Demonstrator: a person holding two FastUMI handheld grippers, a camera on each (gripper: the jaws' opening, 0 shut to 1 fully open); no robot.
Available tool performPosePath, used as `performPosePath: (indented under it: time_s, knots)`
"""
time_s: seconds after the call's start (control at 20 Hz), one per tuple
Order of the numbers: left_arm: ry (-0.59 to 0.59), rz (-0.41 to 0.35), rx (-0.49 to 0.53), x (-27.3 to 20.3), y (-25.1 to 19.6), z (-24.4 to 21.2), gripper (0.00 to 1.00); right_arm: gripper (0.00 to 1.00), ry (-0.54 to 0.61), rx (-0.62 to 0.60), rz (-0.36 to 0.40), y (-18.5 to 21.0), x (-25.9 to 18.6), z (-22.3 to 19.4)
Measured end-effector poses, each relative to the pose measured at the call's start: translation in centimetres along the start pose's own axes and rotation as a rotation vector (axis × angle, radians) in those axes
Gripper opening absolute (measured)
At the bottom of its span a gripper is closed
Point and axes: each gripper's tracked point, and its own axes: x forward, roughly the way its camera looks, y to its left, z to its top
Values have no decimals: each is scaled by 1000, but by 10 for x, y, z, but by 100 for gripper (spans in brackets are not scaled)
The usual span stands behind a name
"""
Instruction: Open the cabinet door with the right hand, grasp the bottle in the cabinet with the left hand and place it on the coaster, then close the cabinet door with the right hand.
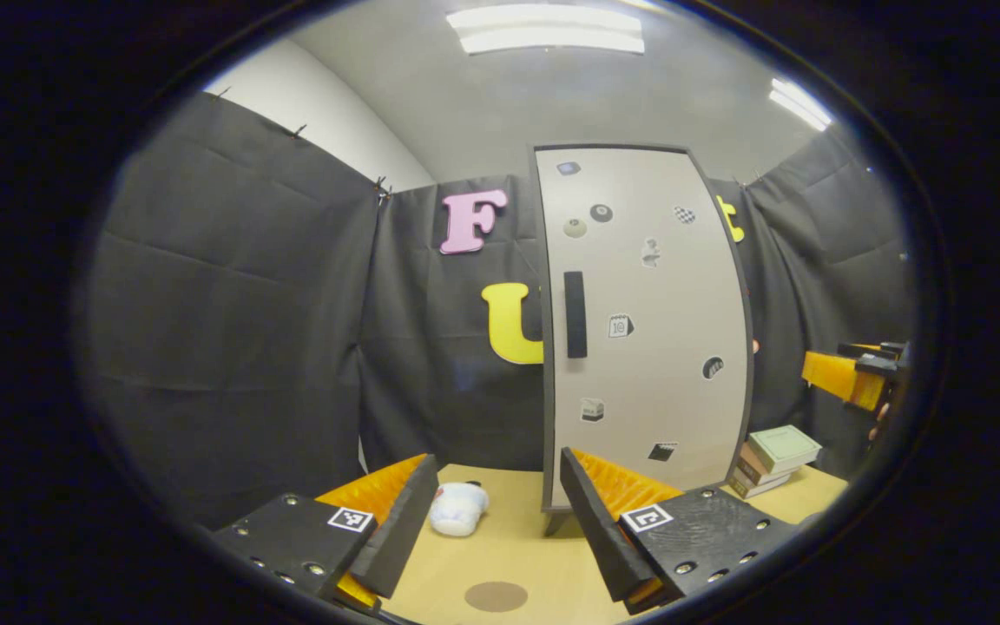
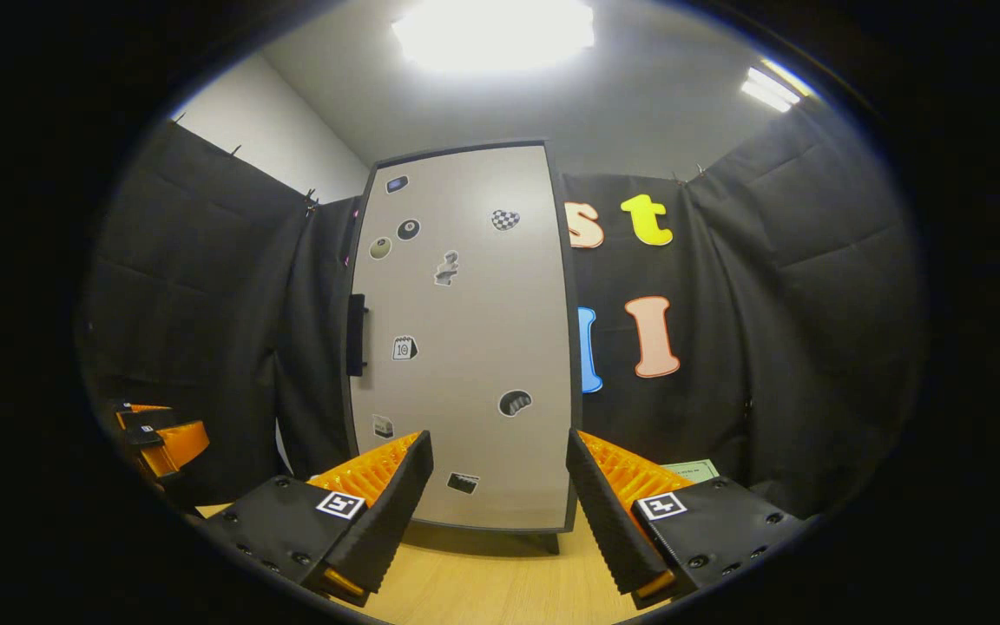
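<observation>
- Cabinet door [image 2: 465,338]: shut, standing upright on the wooden table [image 2: 483,582]. In the right gripper view it sits dead ahead, at 12 o'clock from the right gripper [image 2: 496,503].
- Handle [image 2: 357,334]: a dark vertical bar on the door's left edge, at 10 o'clock from the right gripper. It is judged the proper grip point; the panel face is flat and offers no purchase.
- Door handling: the panel looks rigid and light. A pull on the handle may shift the whole cabinet, so a slow swing is advised.
- Bottle: presumed behind the shut door; its weight and surface cannot be judged.
- Right gripper: jaws spread wide, holding nothing, apart from the door.
- Left gripper [image 1: 496,512]: jaws spread wide, holding nothing.
- Coaster [image 1: 496,595]: a brown disc on the table at 6 o'clock from the left gripper.
- White cup [image 1: 458,508]: lies on its side at 9 o'clock, near the left finger.
</observation>
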Motion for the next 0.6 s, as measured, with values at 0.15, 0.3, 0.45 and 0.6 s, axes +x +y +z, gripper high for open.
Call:
performPosePath:
  time_s: [0.15, 0.3, 0.45, 0.6]
  knots:
    - [-4, 6, 1, 14, 20, 1, 87, 98, -17, 3, -1, 16, 21, 17]
    - [-4, 19, -5, 26, 46, -4, 86, 98, -22, -15, 10, 37, 44, 31]
    - [12, 45, 1, 36, 77, -14, 88, 98, -25, -27, 45, 63, 67, 42]
    - [23, 80, 4, 41, 109, -21, 88, 97, -24, -33, 77, 89, 86, 52]
